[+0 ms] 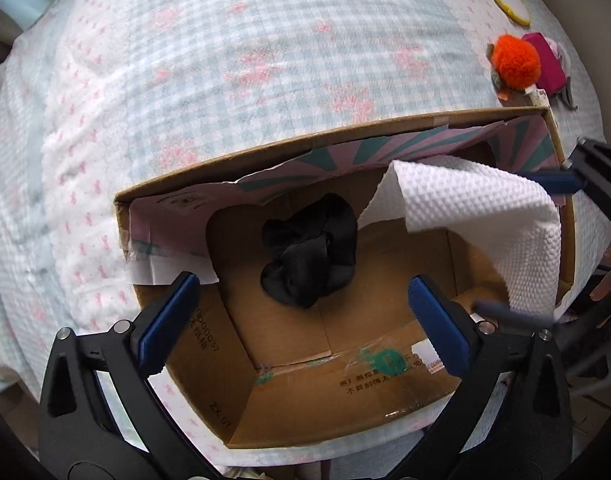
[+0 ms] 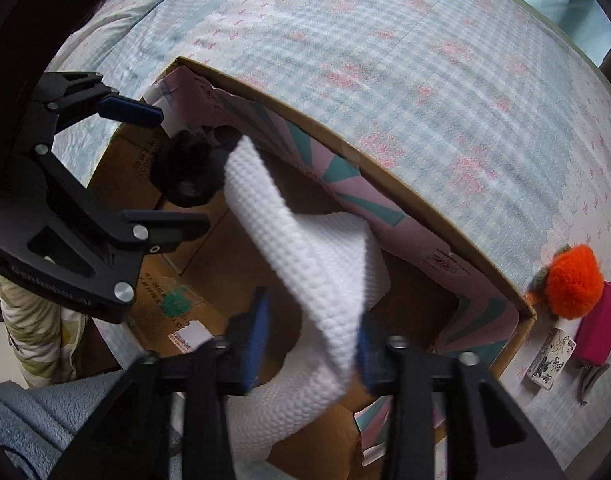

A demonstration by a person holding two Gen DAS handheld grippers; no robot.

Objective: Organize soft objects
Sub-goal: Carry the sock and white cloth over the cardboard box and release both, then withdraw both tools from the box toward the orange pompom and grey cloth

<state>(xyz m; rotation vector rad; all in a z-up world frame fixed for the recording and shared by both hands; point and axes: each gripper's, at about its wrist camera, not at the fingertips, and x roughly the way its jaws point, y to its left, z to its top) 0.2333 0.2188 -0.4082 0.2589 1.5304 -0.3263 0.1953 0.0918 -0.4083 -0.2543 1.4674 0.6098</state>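
Note:
An open cardboard box (image 1: 345,408) lies on the bed, with a black satin scrunchie (image 1: 309,252) on its floor. My left gripper (image 1: 301,282) hangs open over the scrunchie, with nothing between its blue pads. A white embossed cloth (image 1: 485,208) droops over the box's right half. In the right wrist view this white cloth (image 2: 317,264) hangs loosely between the wide-apart pads of my right gripper (image 2: 311,316), brushing one of them. The scrunchie (image 2: 189,172) and the left gripper (image 2: 173,166) show at upper left there. The right gripper (image 1: 533,248) appears at the left view's right edge.
The box (image 2: 425,204) rests on a pale checked bedspread (image 1: 225,60). Beyond its right end lie an orange pompom (image 1: 515,66), a pink pouch (image 1: 547,64), a yellow round pad (image 1: 507,2) and a small printed block (image 2: 551,354). A patterned sleeve (image 2: 37,320) is at the left.

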